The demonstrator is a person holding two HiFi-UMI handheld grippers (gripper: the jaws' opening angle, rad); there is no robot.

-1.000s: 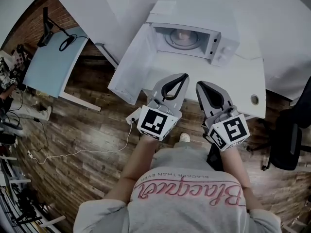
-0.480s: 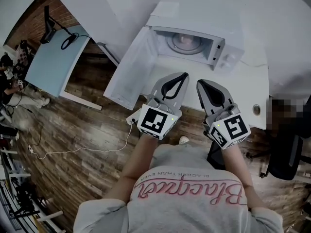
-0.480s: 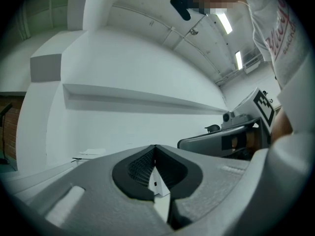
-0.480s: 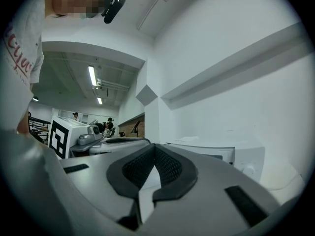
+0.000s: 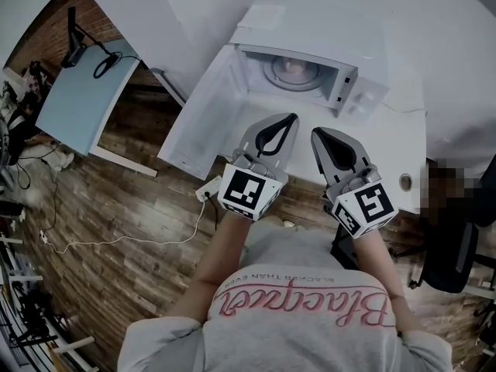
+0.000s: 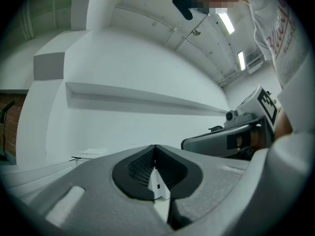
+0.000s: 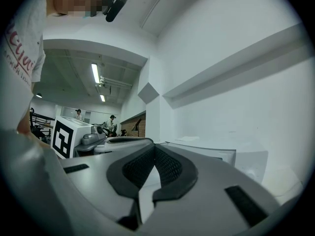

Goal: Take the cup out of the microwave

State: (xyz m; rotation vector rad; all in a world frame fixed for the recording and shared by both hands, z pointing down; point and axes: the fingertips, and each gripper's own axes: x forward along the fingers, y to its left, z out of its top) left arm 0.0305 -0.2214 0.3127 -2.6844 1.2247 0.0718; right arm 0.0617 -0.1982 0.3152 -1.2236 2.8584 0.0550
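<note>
The white microwave (image 5: 364,49) stands on the white table (image 5: 399,142) with its door (image 5: 205,118) swung wide open to the left. Inside, a pale round shape (image 5: 293,70) sits on the turntable; I cannot make out whether it is the cup. My left gripper (image 5: 293,118) and right gripper (image 5: 314,132) hover side by side over the table's near edge, just in front of the open cavity. Both are shut with nothing between the jaws. In the left gripper view the left gripper (image 6: 155,146) has its tips together. The right gripper (image 7: 155,146) looks the same in its own view, with the microwave (image 7: 216,156) just ahead.
A light blue desk (image 5: 77,99) stands to the left. A dark office chair (image 5: 457,246) is at the right. A cable and plug block (image 5: 205,192) lie on the wooden floor beneath the open door. The table has a round hole (image 5: 404,180) near its front right corner.
Both grippers have come slightly nearer to the microwave's opening, side by side and still shut. The door stays open.
</note>
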